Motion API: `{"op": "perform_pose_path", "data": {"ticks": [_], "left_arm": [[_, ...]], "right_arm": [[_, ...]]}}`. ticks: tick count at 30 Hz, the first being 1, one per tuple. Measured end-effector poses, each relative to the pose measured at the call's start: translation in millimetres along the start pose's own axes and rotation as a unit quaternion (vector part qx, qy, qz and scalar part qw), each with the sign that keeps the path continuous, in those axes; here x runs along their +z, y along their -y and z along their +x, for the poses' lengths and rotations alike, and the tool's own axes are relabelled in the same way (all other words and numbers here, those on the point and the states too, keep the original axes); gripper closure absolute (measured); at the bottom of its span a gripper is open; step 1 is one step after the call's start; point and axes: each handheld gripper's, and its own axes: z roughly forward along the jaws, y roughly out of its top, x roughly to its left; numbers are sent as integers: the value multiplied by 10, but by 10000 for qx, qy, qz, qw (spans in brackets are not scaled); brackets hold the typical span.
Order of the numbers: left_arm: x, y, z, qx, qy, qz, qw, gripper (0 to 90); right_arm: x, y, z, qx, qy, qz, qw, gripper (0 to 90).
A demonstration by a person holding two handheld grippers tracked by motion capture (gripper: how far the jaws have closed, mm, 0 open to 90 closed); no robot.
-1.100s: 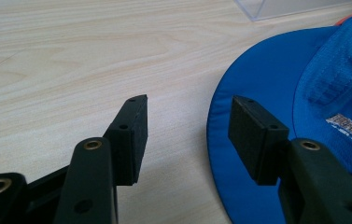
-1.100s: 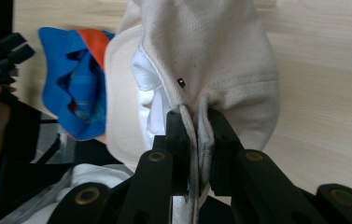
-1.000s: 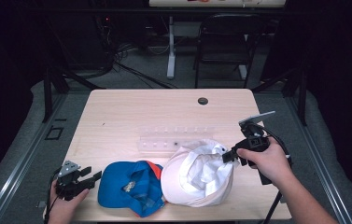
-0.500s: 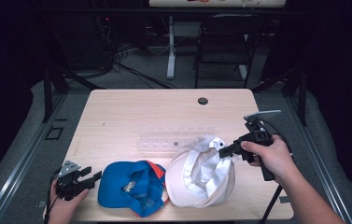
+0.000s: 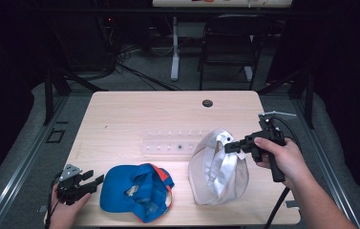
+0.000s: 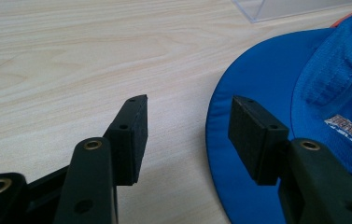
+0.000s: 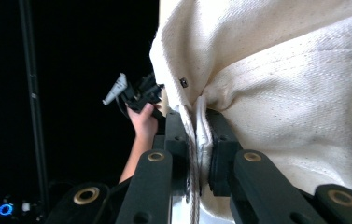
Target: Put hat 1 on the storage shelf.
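A white cap [image 5: 218, 167] hangs tilted above the table's front right, lifted by its edge. My right gripper [image 5: 230, 147] is shut on that edge; in the right gripper view the cream fabric [image 7: 276, 93] is pinched between the two jaws of the right gripper [image 7: 196, 140]. A blue cap with an orange trim [image 5: 134, 191] lies upside down at the front middle. My left gripper [image 5: 94, 181] stands open at the front left, just left of the blue cap. In the left gripper view the left gripper [image 6: 187, 126] has the blue brim [image 6: 253, 93] beside its right jaw, with nothing between them.
A clear plastic rack [image 5: 173, 143] lies across the middle of the wooden table [image 5: 134, 114]. A dark round hole [image 5: 207, 103] sits near the far edge. A chair [image 5: 227, 47] and cables stand on the floor beyond.
My right gripper has lifted the white cap's edge and pulled it right, so the cap stands more upright. The left gripper and blue cap have stayed still.
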Motion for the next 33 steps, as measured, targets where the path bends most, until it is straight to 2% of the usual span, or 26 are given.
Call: {"op": "perform_pose_path", "data": {"ticks": [2,9,10,15,20,23,28,33], "left_arm": [[-1,-1,-1,3,2,5,10000,481],[1,-1,-1,7,-1,-3,10000,481],[0,-1,-1,8,1,-3,10000,481],[-3,0,1,1,2,-11,10000,481],[0,5,2,-29,-9,-80,10000,481],[-17,-3,1,55,-44,-21,10000,481],[-17,2,3,-7,-28,-95,10000,481],[-16,3,10,-3,-12,-92,10000,481]], "right_arm": [[-9,-5,17,68,-121,-127,9998,815],[-48,-69,83,56,-432,-318,9985,815],[-54,-113,121,42,-604,-375,9975,815],[-29,-207,213,73,-841,-480,9953,815],[28,-325,373,49,-891,-495,9948,815],[81,-392,509,-37,-882,-551,9946,814],[179,-472,702,-238,-819,-612,9945,814],[314,-590,825,-220,-890,-665,9936,814]]}}
